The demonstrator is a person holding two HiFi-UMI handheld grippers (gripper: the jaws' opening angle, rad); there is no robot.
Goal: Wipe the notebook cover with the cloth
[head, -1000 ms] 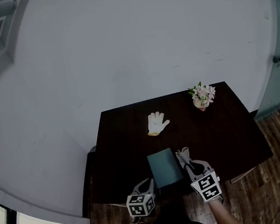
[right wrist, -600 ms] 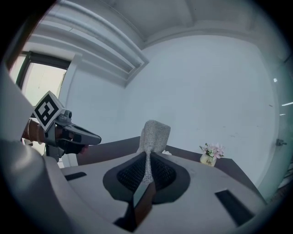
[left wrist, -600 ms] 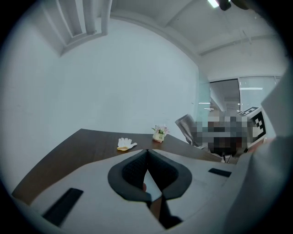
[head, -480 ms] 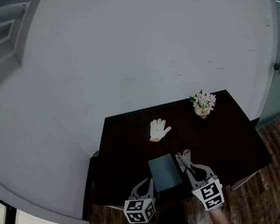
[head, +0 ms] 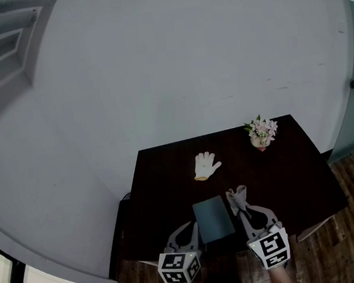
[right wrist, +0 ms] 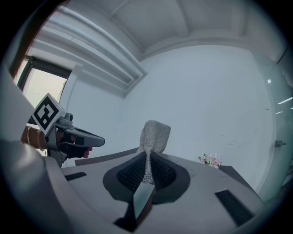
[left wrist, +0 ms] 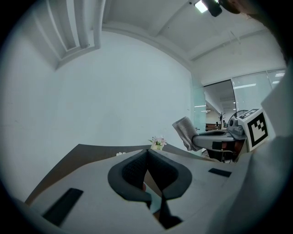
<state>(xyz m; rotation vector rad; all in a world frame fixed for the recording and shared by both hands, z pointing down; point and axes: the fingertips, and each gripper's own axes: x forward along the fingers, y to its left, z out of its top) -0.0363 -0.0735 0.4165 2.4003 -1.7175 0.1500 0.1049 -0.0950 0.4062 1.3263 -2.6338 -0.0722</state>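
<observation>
The head view's bottom edge cuts off the person's arms, leaving only the two marker cubes and jaws in sight. The left gripper (left wrist: pixel 147 153) has its dark pads pressed together with nothing between them. It sits at 7 o'clock of the dark teal rectangular notebook (head: pixel 213 219), which shows in the left gripper view only as a teal sliver below the pads. The notebook lies flat at the 6 o'clock edge of the dark brown wooden table (head: pixel 289 175). A white fabric glove (head: pixel 206 165) lies at 12 o'clock of it, apart. The right gripper (right wrist: pixel 147 157) is clamped on a grey knitted cloth (right wrist: pixel 154 132), which stands up past the pads, just at 3 o'clock of the notebook's far corner. At the table's 2 o'clock corner, a small pot (head: pixel 261 144), too small to make out well, holds pink and white flowers (head: pixel 261 128).
</observation>
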